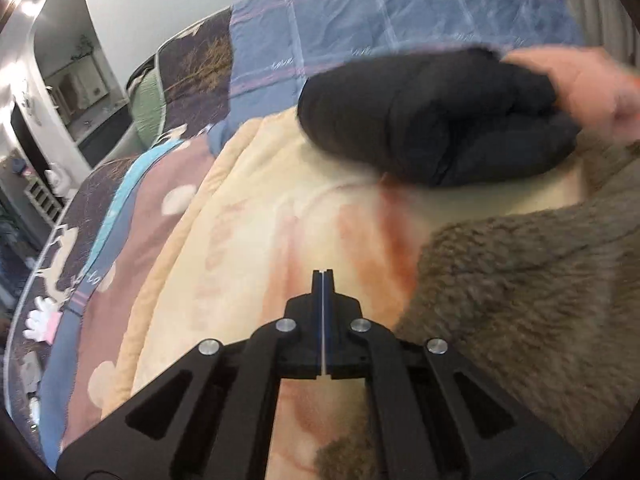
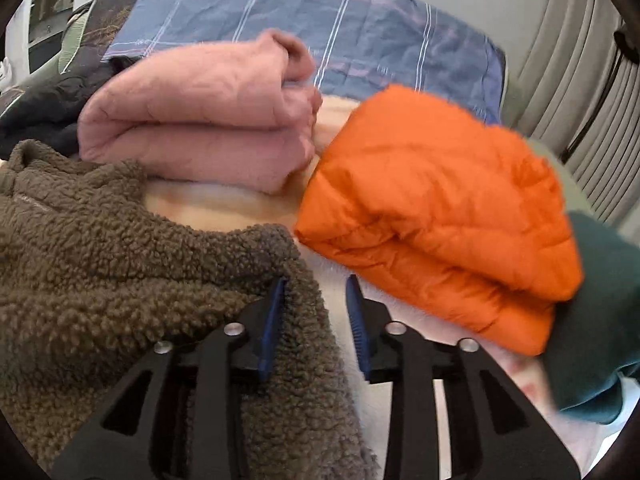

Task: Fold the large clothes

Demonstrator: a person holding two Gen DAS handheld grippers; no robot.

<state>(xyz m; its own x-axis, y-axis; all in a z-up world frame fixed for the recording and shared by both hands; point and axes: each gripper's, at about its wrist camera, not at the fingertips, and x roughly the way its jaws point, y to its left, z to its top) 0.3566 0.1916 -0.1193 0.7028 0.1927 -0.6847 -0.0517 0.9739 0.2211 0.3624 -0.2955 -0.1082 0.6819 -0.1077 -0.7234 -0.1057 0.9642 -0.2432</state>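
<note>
Nearest the lens in the left wrist view is the left claw [image 1: 322,274], its two blue-faced fingers pressed flat together with nothing between them, hovering over the cream blanket [image 1: 248,224] on the bed; in the right wrist view the right claw [image 2: 316,292] stands spread, its left finger touching the edge of the brown fleece jacket [image 2: 120,264], which is not clamped; whether cloth lies fully between the fingers I cannot tell. Going left to right across the far part of the bed: a black garment [image 1: 432,120] already folded into a bundle; a pink garment [image 2: 196,120] folded beside it; an orange puffer jacket [image 2: 436,208] folded at the right, with a dark green garment [image 2: 600,312] at the right edge, too cropped to judge. By this showing, three pieces look finished; the brown fleece, lying loose and rumpled in the near part, appears to be the piece left, and its folding seems barely begun.
</note>
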